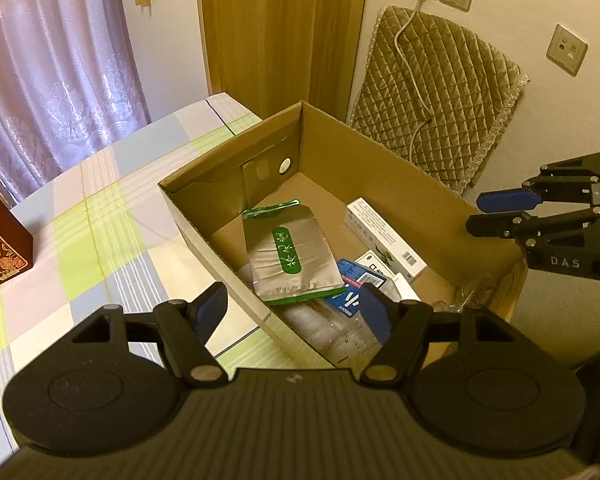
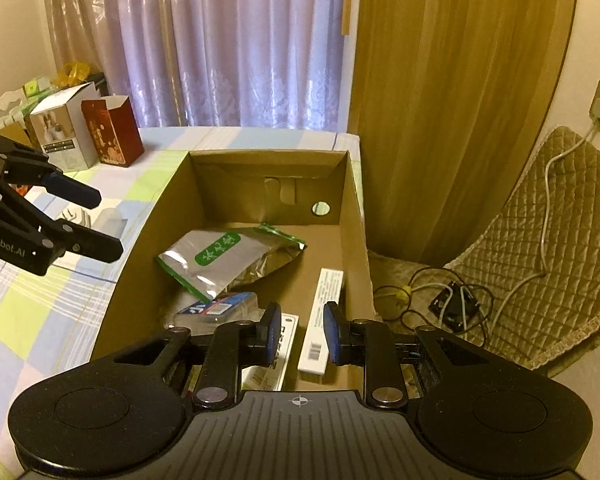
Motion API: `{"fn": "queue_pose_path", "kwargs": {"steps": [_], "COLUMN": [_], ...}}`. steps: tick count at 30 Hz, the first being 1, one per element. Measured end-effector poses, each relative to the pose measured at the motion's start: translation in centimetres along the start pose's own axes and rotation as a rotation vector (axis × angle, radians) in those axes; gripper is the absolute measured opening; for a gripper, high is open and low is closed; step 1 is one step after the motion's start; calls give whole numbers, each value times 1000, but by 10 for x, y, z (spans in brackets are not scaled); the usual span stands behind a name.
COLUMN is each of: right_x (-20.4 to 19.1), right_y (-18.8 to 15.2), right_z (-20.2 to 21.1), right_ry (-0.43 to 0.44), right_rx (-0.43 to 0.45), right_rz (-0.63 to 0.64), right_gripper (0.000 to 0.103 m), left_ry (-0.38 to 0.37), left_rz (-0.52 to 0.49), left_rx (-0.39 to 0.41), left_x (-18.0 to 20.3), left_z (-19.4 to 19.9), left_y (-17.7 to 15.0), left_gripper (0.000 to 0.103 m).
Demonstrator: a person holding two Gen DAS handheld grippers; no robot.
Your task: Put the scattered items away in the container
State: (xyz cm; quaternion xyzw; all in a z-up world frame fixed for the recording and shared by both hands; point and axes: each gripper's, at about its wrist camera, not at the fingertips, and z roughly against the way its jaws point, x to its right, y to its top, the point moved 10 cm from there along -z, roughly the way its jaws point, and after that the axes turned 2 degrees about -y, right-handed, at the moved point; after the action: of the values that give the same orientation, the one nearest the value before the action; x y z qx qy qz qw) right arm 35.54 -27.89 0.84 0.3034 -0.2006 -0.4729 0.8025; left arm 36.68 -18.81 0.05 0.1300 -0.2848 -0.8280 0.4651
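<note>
Both grippers hang over the cardboard box (image 1: pixel 380 148) with nothing held. Left gripper (image 1: pixel 296 312) has its fingers spread wide, one over the near wall's outer side, the other over the box's contents. Right gripper (image 2: pixel 298 330) stands part open, its blue pads apart above the box's near end.

Inside the box, a silver pouch with a green label (image 1: pixel 290 252) leans on a clear plastic pack (image 1: pixel 336 328). Just beside it lies a blue and red packet (image 1: pixel 354 280), then a long white carton (image 1: pixel 384 236) along the far wall. Another white box (image 2: pixel 270 352) shows under the right gripper.

On the checked tablecloth (image 1: pixel 112 216), well apart from the box, stand a dark red carton (image 2: pixel 114 130) and a white carton (image 2: pixel 64 126)
</note>
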Motion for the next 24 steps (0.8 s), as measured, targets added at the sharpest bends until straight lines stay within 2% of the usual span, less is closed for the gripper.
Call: {"fn": "queue_pose_path", "kwargs": {"steps": [11, 24], "right_x": [-14, -31], "right_y": [0, -2], "right_z": [10, 22], "right_ry": [0, -7], "right_rx": [9, 13], "right_rz": [24, 23], "right_gripper": [29, 29], "left_ry": [11, 38], "left_rz": [1, 17], "left_rx": [10, 3], "left_x": [-6, -18], "left_z": [20, 47], "left_y": [-10, -42], "left_gripper": [69, 74]}}
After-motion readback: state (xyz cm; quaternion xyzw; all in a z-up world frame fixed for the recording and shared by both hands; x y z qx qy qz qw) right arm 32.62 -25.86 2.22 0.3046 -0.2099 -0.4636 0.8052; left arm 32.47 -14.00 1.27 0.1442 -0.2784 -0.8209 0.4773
